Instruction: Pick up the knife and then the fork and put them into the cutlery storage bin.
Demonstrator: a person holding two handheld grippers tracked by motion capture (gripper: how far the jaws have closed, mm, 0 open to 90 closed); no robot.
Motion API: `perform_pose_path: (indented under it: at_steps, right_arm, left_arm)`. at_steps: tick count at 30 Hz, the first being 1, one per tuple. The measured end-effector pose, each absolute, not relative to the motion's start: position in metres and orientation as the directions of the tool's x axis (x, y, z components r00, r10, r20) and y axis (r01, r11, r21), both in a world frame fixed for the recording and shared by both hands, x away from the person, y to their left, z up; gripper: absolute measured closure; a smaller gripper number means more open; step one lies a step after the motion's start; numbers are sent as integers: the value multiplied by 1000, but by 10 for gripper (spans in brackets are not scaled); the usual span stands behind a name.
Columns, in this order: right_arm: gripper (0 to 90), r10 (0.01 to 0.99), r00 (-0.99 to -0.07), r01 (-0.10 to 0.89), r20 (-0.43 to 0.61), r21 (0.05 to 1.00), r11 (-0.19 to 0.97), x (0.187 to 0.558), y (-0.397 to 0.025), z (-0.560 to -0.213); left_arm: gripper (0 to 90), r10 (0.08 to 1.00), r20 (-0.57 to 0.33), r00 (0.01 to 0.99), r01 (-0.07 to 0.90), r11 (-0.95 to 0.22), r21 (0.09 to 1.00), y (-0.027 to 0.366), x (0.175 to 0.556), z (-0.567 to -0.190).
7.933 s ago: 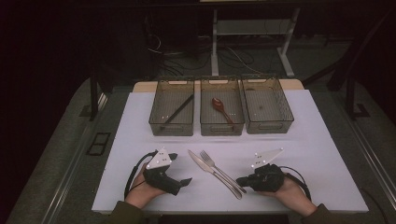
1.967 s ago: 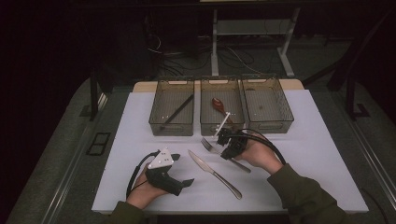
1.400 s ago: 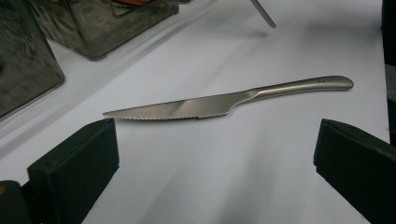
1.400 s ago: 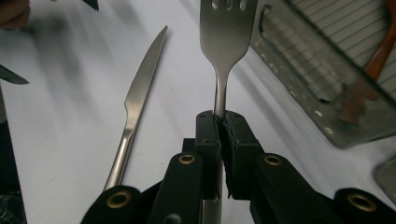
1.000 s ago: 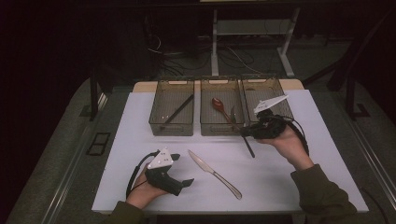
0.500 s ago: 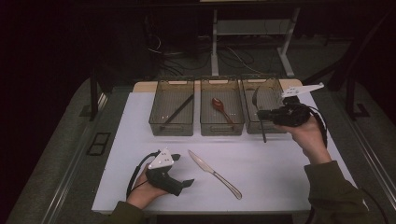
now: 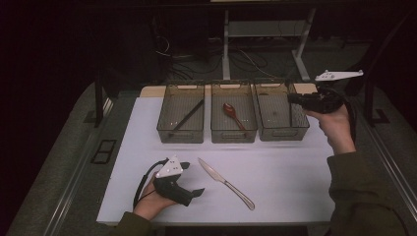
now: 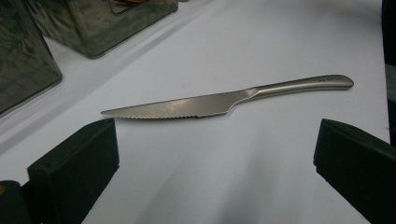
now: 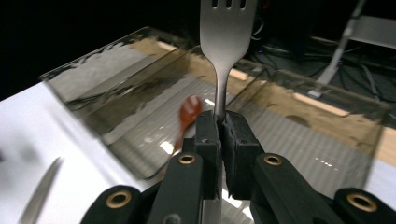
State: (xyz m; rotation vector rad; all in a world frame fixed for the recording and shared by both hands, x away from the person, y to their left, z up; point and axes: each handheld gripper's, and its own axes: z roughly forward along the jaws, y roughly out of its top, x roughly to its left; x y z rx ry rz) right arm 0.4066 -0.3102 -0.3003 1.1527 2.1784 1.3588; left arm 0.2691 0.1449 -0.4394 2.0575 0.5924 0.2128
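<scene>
A steel fork (image 9: 227,42) stands upright in my right gripper (image 9: 219,135), tines up and cut off by the top edge, jaws shut on its neck. In the high view my right gripper (image 7: 294,98) hangs in the air over the right end of the right-hand bin (image 7: 300,129). A steel knife (image 7: 226,183) lies slantwise on the white table near the front. My left gripper (image 7: 195,191) rests on the table just left of it, held by a hand. Its jaws stand wide open, and the knife (image 8: 224,100) lies across in front of my left gripper (image 8: 215,158), untouched.
Three clear bins sit in a row at the back: the left bin (image 7: 164,129) holds a black stick (image 7: 188,115), the middle bin (image 7: 234,135) a red-brown spoon (image 7: 232,112). The spoon (image 9: 188,109) lies below the fork. White table edge (image 7: 216,221) runs along the front.
My right gripper has carried the fork from the table's middle up and to the right, over the right-hand bin. The left gripper and the knife have stayed put.
</scene>
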Motion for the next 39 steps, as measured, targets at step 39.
perform_pose_path:
  at_steps: [39]
  right_arm:
    - [830,870,-491,694,38,621,364,466,-323,-383]
  left_arm:
    - [0,487,-85,869,323,-429,844,145,268,-439]
